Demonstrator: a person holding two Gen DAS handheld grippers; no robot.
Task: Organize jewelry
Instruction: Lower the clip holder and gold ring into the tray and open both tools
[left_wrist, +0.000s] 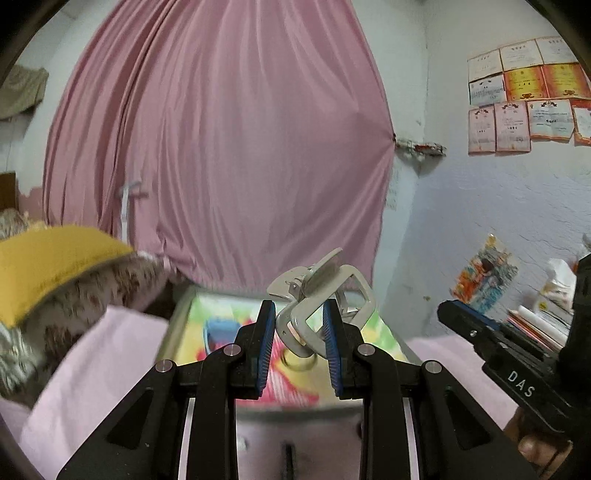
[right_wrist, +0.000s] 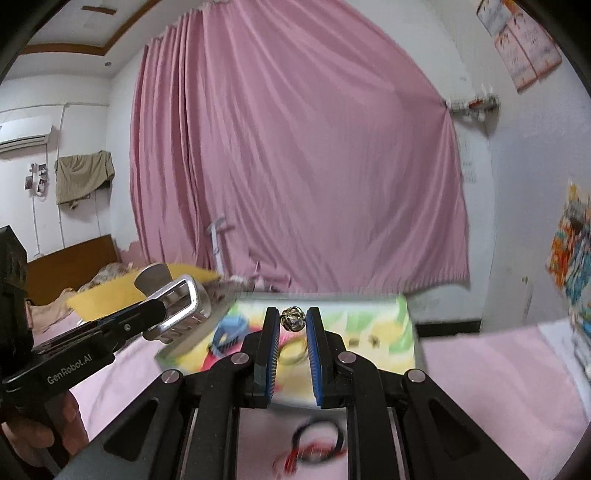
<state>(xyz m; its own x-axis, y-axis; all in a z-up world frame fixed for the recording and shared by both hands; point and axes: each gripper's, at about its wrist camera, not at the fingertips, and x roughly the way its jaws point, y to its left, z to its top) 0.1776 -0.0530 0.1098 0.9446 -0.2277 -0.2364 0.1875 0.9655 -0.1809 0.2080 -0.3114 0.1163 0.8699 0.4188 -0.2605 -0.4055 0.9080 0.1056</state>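
- Nearest me in the right wrist view, a black-and-red cord bracelet (right_wrist: 317, 441) lay on the pink sheet (right_wrist: 480, 373) of the bed, blurred and not yet dealt with.
- My right tongs (right_wrist: 293, 321) were nearly pressed together, pinching a small knotted metal bead (right_wrist: 293, 319) right at the tips, which I judged the safest hold for something that tiny.
- My left tongs (left_wrist: 298, 321) gripped a silver hair claw clip (left_wrist: 321, 299) by one side of its frame, so it stuck up past the tips, tilted.
- Both pieces hung clear above the colourful box (right_wrist: 369, 321) just beyond, which I took to be the sorting spot.
- A gold ring (left_wrist: 299, 360) seemed to lie on that box, though blur left me unsure of it.
- To the left sat a yellow pillow (left_wrist: 55, 258) on a floral quilt (left_wrist: 110, 284).
- Farthest off hung the pink curtain (left_wrist: 221, 147), with certificates (left_wrist: 524, 96) on the wall to its right.
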